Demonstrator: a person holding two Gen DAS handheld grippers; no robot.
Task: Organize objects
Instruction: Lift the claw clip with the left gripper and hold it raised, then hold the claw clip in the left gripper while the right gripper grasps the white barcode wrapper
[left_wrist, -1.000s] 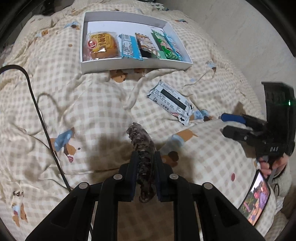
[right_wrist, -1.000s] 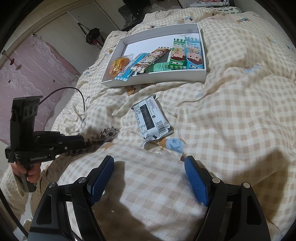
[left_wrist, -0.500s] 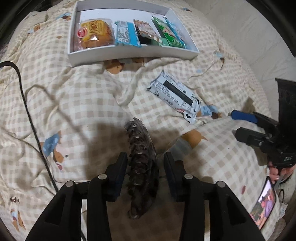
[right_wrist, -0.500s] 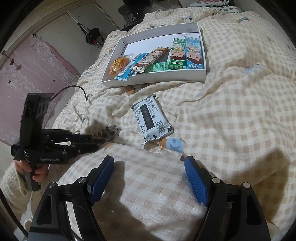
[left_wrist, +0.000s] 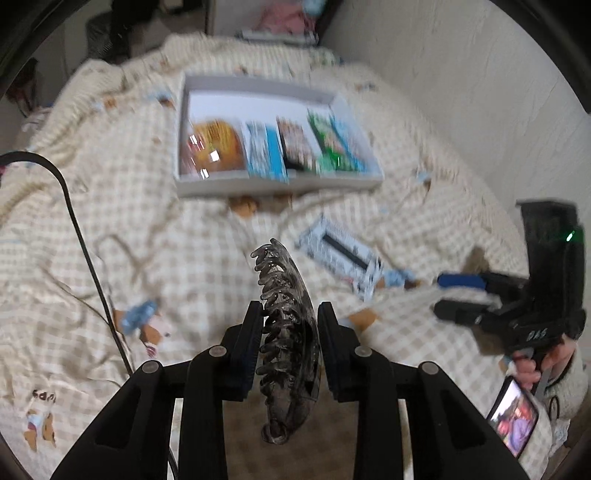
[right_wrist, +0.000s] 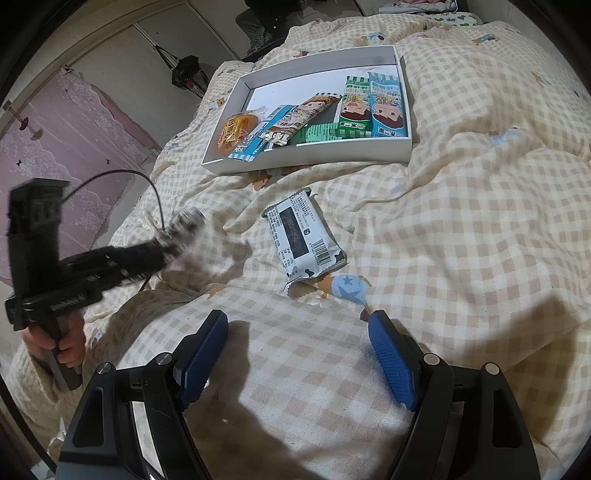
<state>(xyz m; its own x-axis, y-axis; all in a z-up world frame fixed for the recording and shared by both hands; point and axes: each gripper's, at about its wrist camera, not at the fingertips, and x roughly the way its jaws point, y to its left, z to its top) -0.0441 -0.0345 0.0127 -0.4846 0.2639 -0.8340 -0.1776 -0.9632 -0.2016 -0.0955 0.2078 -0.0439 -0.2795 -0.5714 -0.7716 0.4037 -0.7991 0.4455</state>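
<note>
Sitting between the two black fingers of the left hand-held gripper (left_wrist: 290, 321), a dark translucent hair claw clip (left_wrist: 286, 332) is held lengthwise, its toothed end sticking out past the fingertips and its hinge end hanging back toward the camera. The fingers are closed in on the clip's two sides, and the clip is carried in the air above the checked bedspread (left_wrist: 166, 258). The left wrist view is smeared by motion blur. Seen from the right wrist, the same gripper (right_wrist: 173, 236) and its load are a blur at the left edge of the bed.

Just beyond the clip, a white snack packet (right_wrist: 304, 236) with a dark panel and a barcode lies flat on the bedspread. Farther on, a shallow white box (right_wrist: 317, 158) rests on the bedding, holding a row of wrapped snacks: a round orange-wrapped bun (right_wrist: 234, 129) at its left end, then several long packets side by side.

The right hand-held gripper (right_wrist: 299, 347) hangs low over the near bedspread with its blue-padded fingers spread wide apart and nothing between them. A black cable (left_wrist: 85, 251) trails across the bedding at the left.
</note>
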